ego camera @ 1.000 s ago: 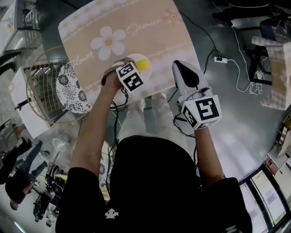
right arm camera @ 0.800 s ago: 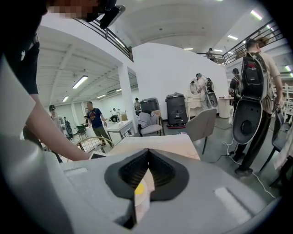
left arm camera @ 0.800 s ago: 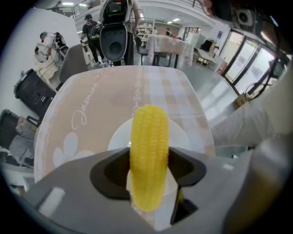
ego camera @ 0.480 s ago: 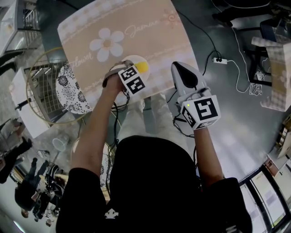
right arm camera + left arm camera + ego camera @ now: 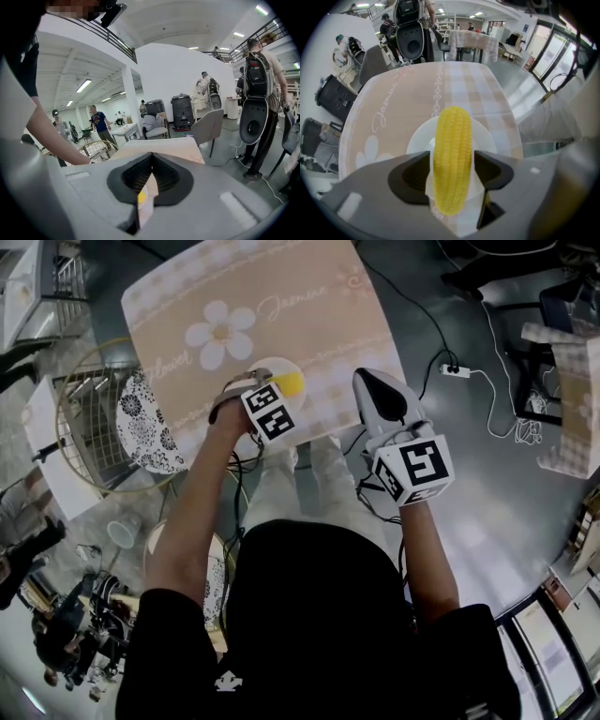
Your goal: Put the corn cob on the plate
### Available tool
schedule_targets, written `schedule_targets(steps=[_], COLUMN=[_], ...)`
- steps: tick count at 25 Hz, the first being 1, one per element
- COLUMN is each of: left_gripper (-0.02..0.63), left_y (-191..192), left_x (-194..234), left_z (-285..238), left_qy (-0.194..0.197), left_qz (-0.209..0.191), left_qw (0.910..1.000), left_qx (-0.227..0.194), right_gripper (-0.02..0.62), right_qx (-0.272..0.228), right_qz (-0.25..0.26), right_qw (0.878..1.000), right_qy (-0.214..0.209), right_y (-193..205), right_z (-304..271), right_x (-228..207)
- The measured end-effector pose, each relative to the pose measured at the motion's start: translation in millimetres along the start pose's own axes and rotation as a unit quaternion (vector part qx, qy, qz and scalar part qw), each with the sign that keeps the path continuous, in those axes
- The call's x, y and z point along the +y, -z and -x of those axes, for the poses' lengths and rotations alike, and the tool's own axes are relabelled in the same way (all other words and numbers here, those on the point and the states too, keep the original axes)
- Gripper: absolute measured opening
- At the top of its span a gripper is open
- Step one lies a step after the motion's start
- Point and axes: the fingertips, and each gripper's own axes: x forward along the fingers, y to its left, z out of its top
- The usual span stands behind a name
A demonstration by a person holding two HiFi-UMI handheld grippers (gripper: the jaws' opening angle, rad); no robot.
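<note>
The yellow corn cob (image 5: 452, 159) lies lengthwise between the jaws of my left gripper (image 5: 452, 171), just over the white plate (image 5: 417, 140). The jaws are opening, and thin slivers of plate show between the pads and the cob. In the head view the left gripper (image 5: 281, 387) points steeply down at the plate (image 5: 263, 367) near the table's front edge, with the corn cob (image 5: 290, 382) poking out beside it. My right gripper (image 5: 362, 379) hovers at the table's front right corner with its jaws together and nothing in them; the right gripper (image 5: 151, 157) view shows the same.
The table (image 5: 253, 296) has a beige cloth printed with a flower. A wire chair with a patterned cushion (image 5: 145, 418) stands to its left. A power strip (image 5: 453, 362) and cables lie on the floor to the right. People stand at the lower left.
Both hands stay about where they were, with the corn cob still over the plate. The people at the lower left have shifted.
</note>
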Motion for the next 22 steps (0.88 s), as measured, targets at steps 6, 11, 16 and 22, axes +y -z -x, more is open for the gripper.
schedule_targets(steps=[6,11,16,22], left_gripper=[0.337,0.336,0.269,0.159], left_y=[5,3,0,-7], left_x=[2,9,14,18], left_z=[11,29,61,105], left_qy=[-0.002,-0.023,-0.06,-0.124], left_qz=[0.02,0.037,0.054,0.095], left_qw=[0.9997,0.9985,0.9945,0.9813], left_qx=[-0.013,-0.032,-0.066,-0.112], right_gripper=[0.002,0.002,0.002,0.002], right_qx=[-0.001,-0.006,-0.007,-0.012], right_qz=[0.005,0.011,0.015,0.024], right_qw=[1.0,1.0,0.999,0.998], right_qy=[-0.013,-0.022,-0.031,-0.05], right_y=[-4,-8,-11,-18], right_z=[-6,-6,-2,1], right_x=[-1,0,2,7])
